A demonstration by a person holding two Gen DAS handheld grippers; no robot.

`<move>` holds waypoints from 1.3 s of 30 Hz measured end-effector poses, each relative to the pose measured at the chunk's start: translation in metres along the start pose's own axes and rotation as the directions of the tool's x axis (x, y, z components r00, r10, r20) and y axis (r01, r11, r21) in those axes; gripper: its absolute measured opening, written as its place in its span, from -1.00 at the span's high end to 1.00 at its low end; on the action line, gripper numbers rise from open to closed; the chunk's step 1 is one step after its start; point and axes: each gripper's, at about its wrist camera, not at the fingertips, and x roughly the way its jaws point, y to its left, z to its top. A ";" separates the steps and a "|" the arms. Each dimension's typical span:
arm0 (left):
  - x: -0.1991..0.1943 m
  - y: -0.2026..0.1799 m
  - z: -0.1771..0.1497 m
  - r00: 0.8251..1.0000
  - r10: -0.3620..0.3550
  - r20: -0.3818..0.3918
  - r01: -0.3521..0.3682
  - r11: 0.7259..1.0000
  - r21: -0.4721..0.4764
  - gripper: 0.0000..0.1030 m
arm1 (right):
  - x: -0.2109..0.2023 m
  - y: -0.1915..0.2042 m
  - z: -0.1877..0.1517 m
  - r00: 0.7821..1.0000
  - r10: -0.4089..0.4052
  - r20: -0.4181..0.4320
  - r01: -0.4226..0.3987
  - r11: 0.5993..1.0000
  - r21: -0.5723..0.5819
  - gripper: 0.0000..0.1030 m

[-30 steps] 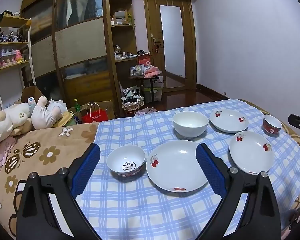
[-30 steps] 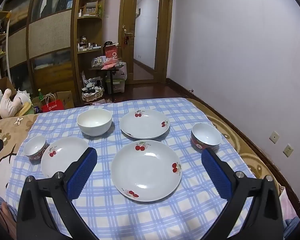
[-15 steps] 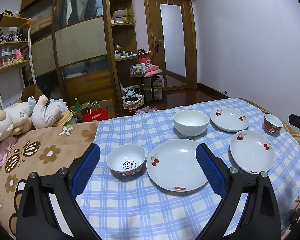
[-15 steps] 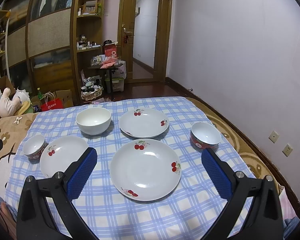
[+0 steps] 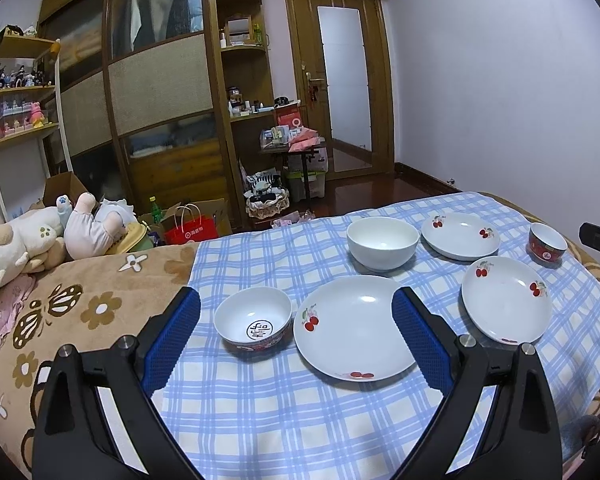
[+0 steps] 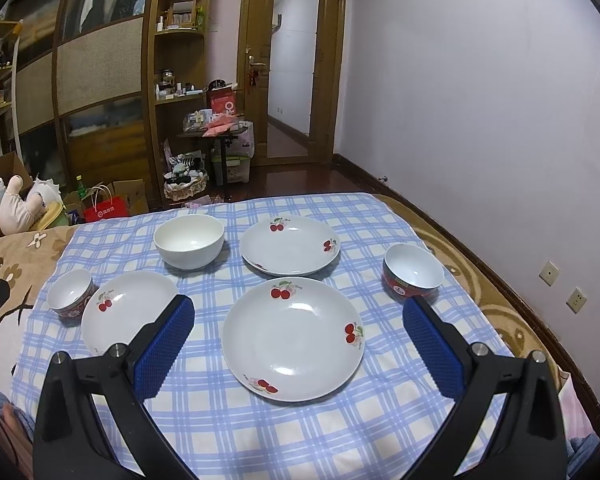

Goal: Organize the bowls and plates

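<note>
On a blue checked cloth (image 5: 268,408) lie three white cherry plates and three bowls. My left gripper (image 5: 296,332) is open, hovering in front of a small patterned bowl (image 5: 253,326) and the left plate (image 5: 354,326). Behind them stands a plain white bowl (image 5: 381,242). My right gripper (image 6: 299,338) is open, held in front of the near plate (image 6: 293,338). The far plate (image 6: 290,245) lies behind it, and a small red bowl (image 6: 413,274) stands to the right. The left plate (image 6: 129,310) and small patterned bowl (image 6: 70,292) show at the left of the right wrist view.
The cloth covers a bed with a brown flowered blanket (image 5: 80,304). Plush toys (image 5: 40,240) lie at the left. Beyond the bed's far edge are a red bag (image 5: 192,230), wardrobe shelves (image 5: 160,100) and a door (image 5: 344,96). A wall (image 6: 480,120) runs along the right.
Both views shift very slightly; the dishes sit marginally lower and nearer in frame. Both grippers stay open and nothing on the cloth has moved.
</note>
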 end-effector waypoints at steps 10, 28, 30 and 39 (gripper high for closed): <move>0.000 0.000 0.000 1.000 0.002 0.000 -0.002 1.000 0.001 -0.85 | 0.000 0.000 0.001 1.000 0.001 -0.001 -0.001 1.000 -0.002 -1.00; -0.001 0.007 0.001 1.000 0.028 0.000 -0.028 1.000 -0.013 -0.85 | 0.000 -0.001 0.003 1.000 0.002 -0.002 -0.002 1.000 -0.002 -1.00; 0.000 0.005 0.001 1.000 0.027 -0.003 -0.027 1.000 -0.009 -0.85 | 0.000 -0.001 0.003 1.000 0.001 -0.002 -0.001 1.000 -0.003 -1.00; 0.003 -0.002 0.001 1.000 0.028 -0.006 -0.028 1.000 0.011 -0.85 | 0.001 -0.001 0.000 1.000 0.002 -0.002 -0.002 1.000 -0.004 -1.00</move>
